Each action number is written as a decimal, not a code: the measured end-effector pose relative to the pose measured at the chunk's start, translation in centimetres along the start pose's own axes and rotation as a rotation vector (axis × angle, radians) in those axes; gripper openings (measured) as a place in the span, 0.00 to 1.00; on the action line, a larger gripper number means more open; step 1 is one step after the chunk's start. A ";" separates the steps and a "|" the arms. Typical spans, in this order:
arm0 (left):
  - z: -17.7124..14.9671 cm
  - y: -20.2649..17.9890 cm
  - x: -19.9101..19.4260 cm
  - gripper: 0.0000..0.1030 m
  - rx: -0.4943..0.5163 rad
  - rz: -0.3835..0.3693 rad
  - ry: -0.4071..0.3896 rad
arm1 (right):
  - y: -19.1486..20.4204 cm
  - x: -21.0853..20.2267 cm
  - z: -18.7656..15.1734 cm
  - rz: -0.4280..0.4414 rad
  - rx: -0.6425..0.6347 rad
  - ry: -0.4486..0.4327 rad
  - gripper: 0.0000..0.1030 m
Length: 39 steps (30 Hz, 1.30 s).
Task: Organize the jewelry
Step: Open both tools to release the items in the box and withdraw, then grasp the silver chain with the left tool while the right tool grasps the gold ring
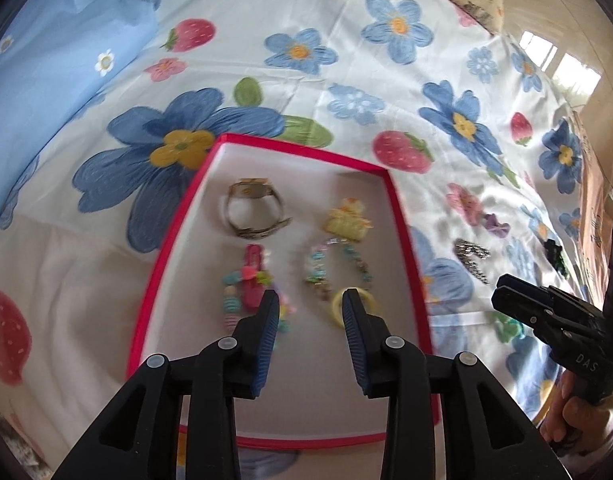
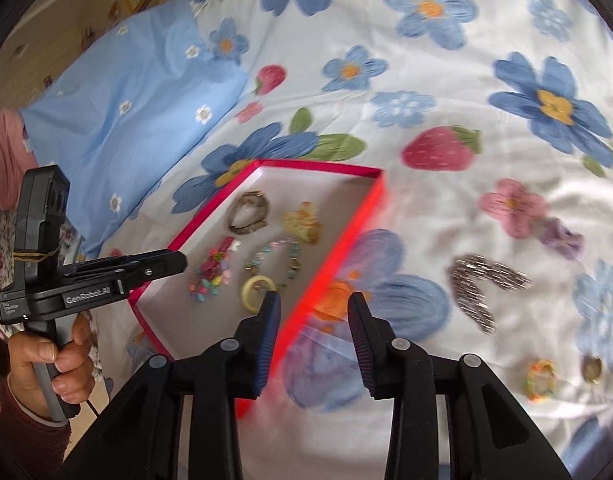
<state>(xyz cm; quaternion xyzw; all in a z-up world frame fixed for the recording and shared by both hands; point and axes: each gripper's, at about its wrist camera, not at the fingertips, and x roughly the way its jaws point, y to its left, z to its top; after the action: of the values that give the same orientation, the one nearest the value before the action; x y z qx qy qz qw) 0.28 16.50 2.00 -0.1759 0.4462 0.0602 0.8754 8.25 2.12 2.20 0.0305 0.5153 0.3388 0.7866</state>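
A red-rimmed white tray [image 1: 402, 216] [image 2: 338, 248] lies on a flowered bedsheet. In it are a metal watch [image 1: 252, 210] [image 2: 248, 212], a yellow hair clip [image 1: 346, 218] [image 2: 302, 220], a pink beaded piece [image 1: 250, 280] [image 2: 212, 270], a pastel bead bracelet [image 1: 338, 264] [image 2: 276, 260] and a yellow ring [image 1: 336, 308] [image 2: 252, 288]. My left gripper [image 1: 310, 304] is open and empty above the tray's near part. My right gripper [image 2: 314, 306] is open and empty over the sheet just right of the tray. A silver sparkly bracelet [image 1: 472, 258] [image 2: 482, 284] lies on the sheet.
On the sheet right of the tray lie a purple flower clip [image 1: 494, 224] [image 2: 562, 238], a black item [image 1: 556, 256], a colourful beaded ring [image 2: 542, 378] and a brownish ring [image 2: 592, 368]. A blue pillow [image 1: 46, 72] [image 2: 126, 120] lies at the left.
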 end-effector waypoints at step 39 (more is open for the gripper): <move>1.7 -12.8 6.7 0.46 0.203 -0.108 0.082 | -15.0 -8.8 -6.9 -0.294 0.237 -0.064 0.39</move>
<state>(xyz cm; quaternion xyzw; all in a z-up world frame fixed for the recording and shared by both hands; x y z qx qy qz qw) 8.89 4.90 0.81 -0.1123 0.4754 -0.0398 0.8717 7.95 -16.48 -0.07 0.0579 0.5253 0.1563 0.8344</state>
